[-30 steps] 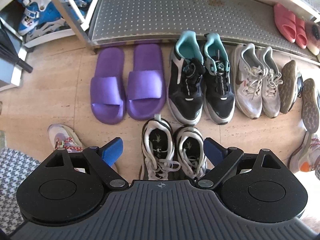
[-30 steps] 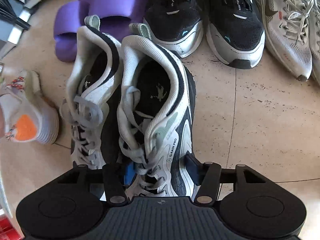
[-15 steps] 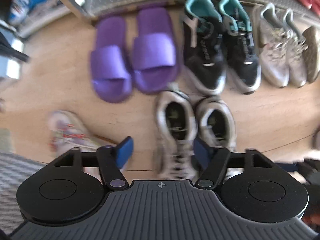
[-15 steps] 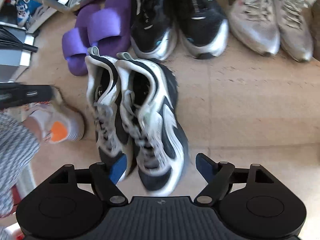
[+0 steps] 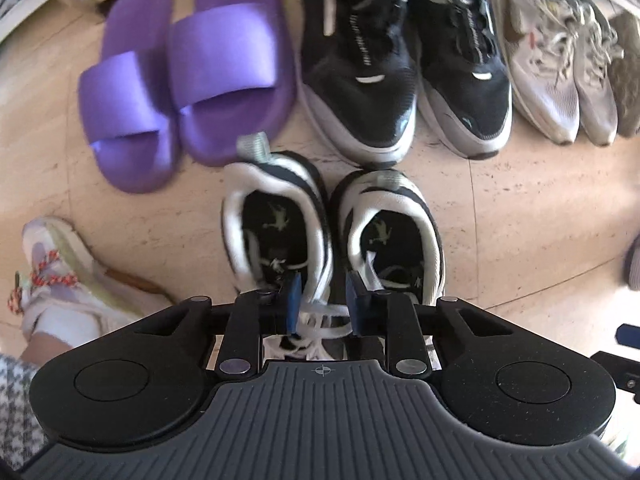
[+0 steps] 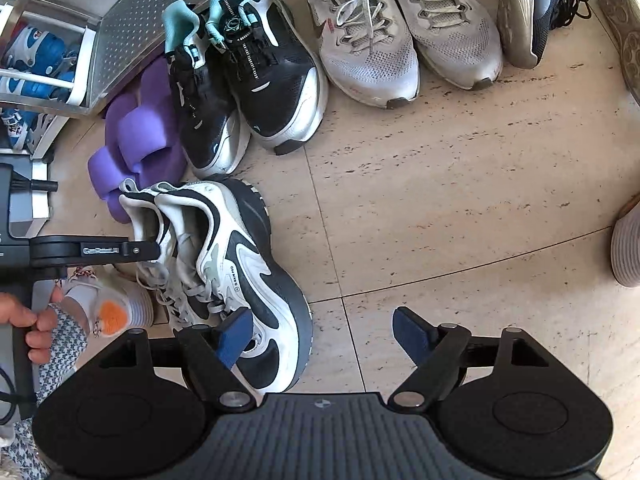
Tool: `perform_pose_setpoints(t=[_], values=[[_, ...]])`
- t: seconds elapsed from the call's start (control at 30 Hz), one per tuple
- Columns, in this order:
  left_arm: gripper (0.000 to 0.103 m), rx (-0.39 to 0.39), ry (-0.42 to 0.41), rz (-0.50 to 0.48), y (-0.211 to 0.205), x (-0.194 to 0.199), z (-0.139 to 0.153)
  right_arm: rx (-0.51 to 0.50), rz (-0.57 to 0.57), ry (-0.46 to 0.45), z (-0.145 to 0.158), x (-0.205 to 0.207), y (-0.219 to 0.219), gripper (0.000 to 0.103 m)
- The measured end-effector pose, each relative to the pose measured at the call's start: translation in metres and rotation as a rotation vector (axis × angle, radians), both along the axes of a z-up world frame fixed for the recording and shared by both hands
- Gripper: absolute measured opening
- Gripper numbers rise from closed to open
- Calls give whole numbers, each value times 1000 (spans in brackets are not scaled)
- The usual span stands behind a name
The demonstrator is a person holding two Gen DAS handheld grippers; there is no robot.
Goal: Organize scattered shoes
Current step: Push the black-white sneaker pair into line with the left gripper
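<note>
- My left tool (image 5: 322, 304) pointed straight down, its blue pads drawn in and pinching the adjoining inner collars of the white-and-black sneaker pair (image 5: 332, 236), one padded rim from each shoe gathered between the jaws.
- That pair stood side by side on the floor (image 6: 460, 200), heels toward the row of shoes, just in front of the purple slides (image 5: 188, 92) and the black sneakers (image 5: 404, 80); their chunky soles were layered with wavy white and black panels, and the laces were loose and pale.
- My right tool (image 6: 322, 330) hung spread, the jaws opening a little further, with nothing pinched between the blue pads; the toe of the nearer sneaker lay under its left pad.
- The slides were smooth moulded foam with broad rounded straps.
- The black sneakers had knit uppers, teal padded collars and glossy grey-white soles.
- The grey mesh runners (image 6: 400, 32) sat next along the row, flat white laces crossed over perforated fabric.
- The floor was beige stone tile, pitted with dark flecks and thin grout lines.
- A perforated metal shelf (image 6: 152, 24) rose behind the row.
</note>
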State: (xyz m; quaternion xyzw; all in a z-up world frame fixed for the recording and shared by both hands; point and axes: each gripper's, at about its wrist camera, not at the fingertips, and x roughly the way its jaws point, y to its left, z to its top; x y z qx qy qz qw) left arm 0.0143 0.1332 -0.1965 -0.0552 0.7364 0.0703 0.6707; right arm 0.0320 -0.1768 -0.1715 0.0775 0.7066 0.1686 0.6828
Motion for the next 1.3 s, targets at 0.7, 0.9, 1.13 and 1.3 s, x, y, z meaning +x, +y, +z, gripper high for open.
perform_pose_setpoints(t=[0.7,0.9,1.13,1.3], values=[[10,-12,52,-14,-6,-22,-18,-6,49,-25,-2,-3,10,82],[35,76,74,-93,-20,-14,-15,-17,24,-37,2,-3,0,82],[76,193,46,-178,-37,-10,51,-22,-66,-65,6,11,-10,85],[86,71,-64,-241,-74,-7,111,-15,-164,-112,13,24,-30,86]])
